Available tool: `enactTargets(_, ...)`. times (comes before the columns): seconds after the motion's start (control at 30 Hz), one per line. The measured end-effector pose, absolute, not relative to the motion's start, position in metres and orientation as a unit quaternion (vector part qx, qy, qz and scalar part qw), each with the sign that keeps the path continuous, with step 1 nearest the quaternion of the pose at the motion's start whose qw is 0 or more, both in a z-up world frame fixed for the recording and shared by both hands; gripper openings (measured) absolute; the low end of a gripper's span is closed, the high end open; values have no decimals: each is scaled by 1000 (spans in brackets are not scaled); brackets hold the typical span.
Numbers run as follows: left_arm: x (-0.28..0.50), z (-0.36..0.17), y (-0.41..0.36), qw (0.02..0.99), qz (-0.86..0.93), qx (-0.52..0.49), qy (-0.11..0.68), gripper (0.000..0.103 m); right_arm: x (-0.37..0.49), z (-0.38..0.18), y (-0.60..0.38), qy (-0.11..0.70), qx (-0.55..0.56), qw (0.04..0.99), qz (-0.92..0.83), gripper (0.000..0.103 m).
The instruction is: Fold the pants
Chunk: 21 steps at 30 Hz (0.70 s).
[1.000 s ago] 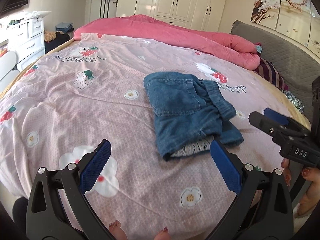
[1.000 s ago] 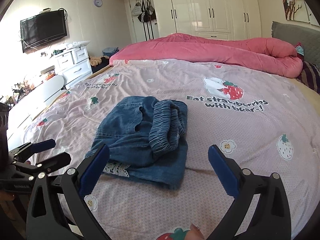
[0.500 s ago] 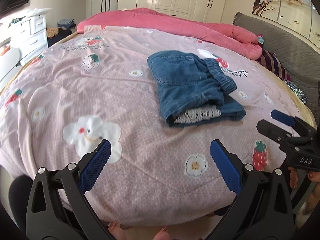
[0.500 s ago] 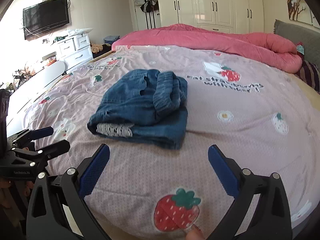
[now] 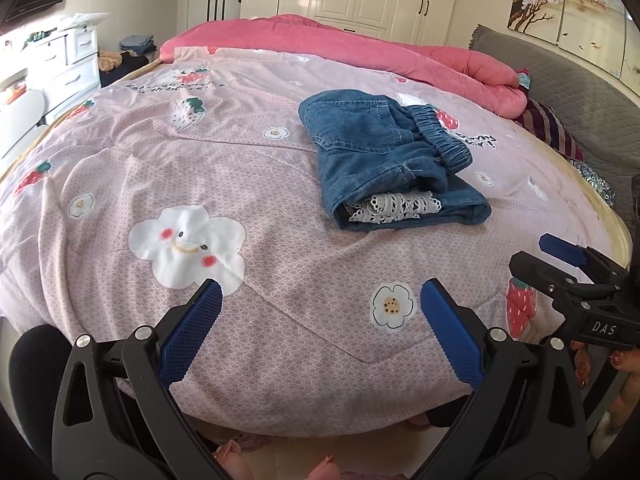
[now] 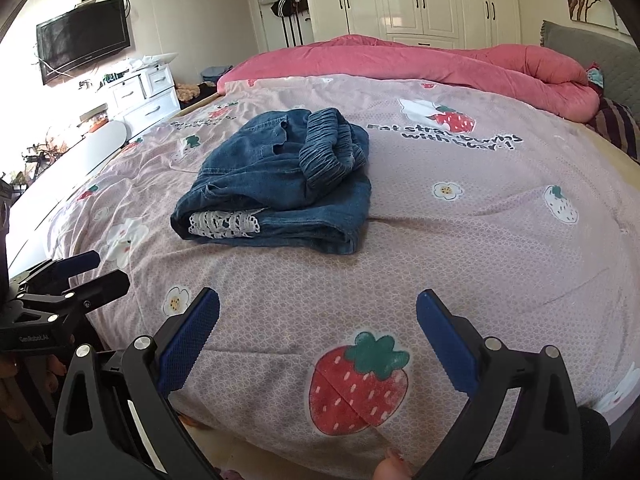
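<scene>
Blue denim pants [image 5: 384, 160] lie folded into a compact bundle on the pink strawberry-print bedspread [image 5: 224, 184], with white lace trim showing at the near edge and the elastic waistband on top. The same pants [image 6: 280, 184] sit mid-bed in the right wrist view. My left gripper [image 5: 320, 336] is open and empty, held back over the bed's near edge, well short of the pants. Open and empty too, my right gripper [image 6: 318, 340] hangs near the bed's edge. Each gripper shows in the other's view: the right gripper [image 5: 560, 264] and the left gripper [image 6: 76, 276].
A rolled pink duvet [image 5: 360, 52] lies across the far side of the bed. A grey headboard [image 5: 580, 92] and striped pillow [image 5: 548, 128] are at the right. White drawers [image 6: 148, 96], a wall TV [image 6: 84, 38] and wardrobes [image 6: 420, 0] line the room.
Both grippers have drawn back from the pants toward the bed's near edge. The pants stay folded in place and now look farther away.
</scene>
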<state>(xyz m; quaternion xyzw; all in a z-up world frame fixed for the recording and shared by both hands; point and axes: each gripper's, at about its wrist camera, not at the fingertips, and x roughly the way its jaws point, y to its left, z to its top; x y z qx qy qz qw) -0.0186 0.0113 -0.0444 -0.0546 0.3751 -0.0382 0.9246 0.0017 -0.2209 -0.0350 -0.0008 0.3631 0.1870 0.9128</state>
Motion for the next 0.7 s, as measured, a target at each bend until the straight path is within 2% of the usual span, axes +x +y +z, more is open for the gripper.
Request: enactTargets(0.7,-17,-46,8,923,-33,-50,380,94,4,-40,-220,373,6,908,189,99)
